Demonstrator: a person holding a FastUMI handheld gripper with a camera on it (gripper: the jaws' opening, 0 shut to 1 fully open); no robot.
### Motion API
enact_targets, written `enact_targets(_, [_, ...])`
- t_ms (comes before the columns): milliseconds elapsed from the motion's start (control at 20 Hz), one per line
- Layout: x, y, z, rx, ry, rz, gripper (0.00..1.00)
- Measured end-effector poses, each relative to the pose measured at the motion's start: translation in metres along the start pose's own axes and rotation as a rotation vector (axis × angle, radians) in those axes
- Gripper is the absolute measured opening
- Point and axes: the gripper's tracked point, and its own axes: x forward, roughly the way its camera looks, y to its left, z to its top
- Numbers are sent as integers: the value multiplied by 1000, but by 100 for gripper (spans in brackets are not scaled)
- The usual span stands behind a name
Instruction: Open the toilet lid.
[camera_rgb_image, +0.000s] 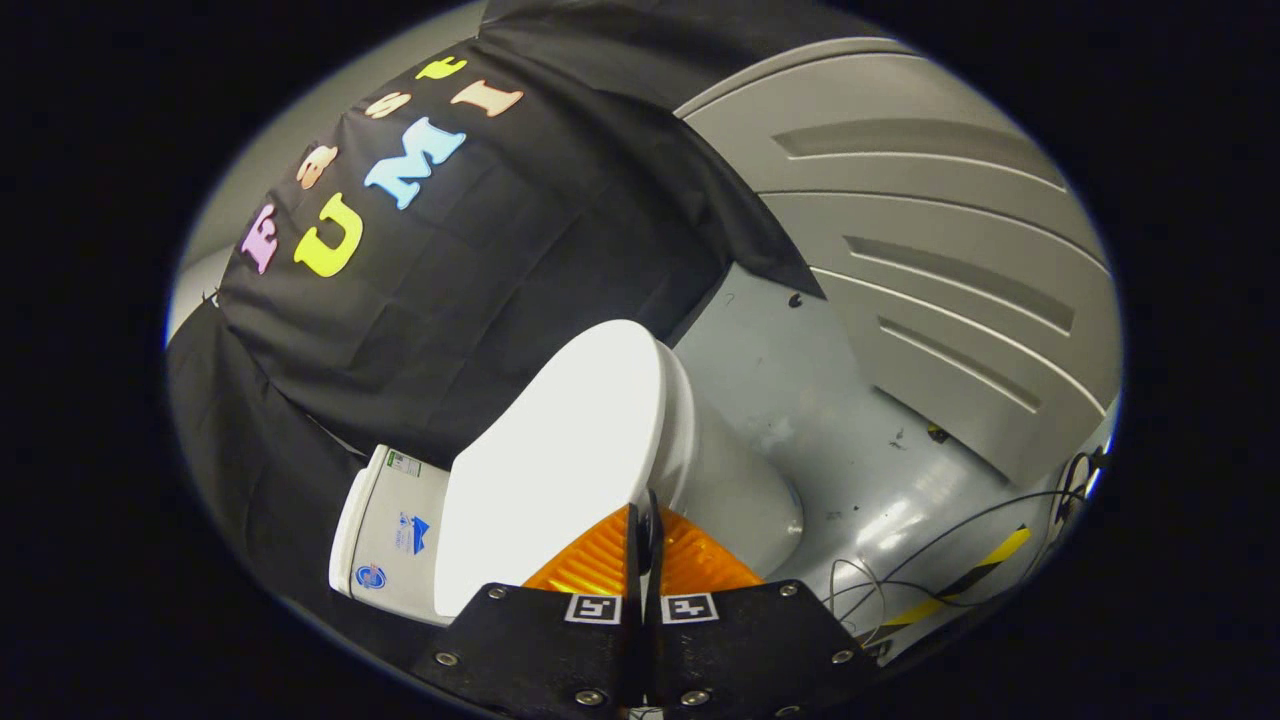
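Observation:
A white toilet stands against the black cloth wall, seen tilted on its side. Its smooth white lid (560, 450) lies over the seat and bowl (730, 490), with a thin dark gap at the lid's front rim. The tank (390, 530) with small stickers sits behind the lid. My gripper (645, 545) is at the lid's front edge. One finger lies on top of the lid and the other under its rim, almost touching each other, pinching the edge.
The grey floor (820, 400) spreads beyond the bowl. Loose cables (940, 545) and a yellow-and-black striped tape strip (985, 565) lie on it near the bowl. A grey ribbed wall panel (930, 250) borders the floor on the far side.

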Motion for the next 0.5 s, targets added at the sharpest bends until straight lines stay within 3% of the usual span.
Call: enact_targets(500, [-37, 65, 39, -112, -131, -18, 0])
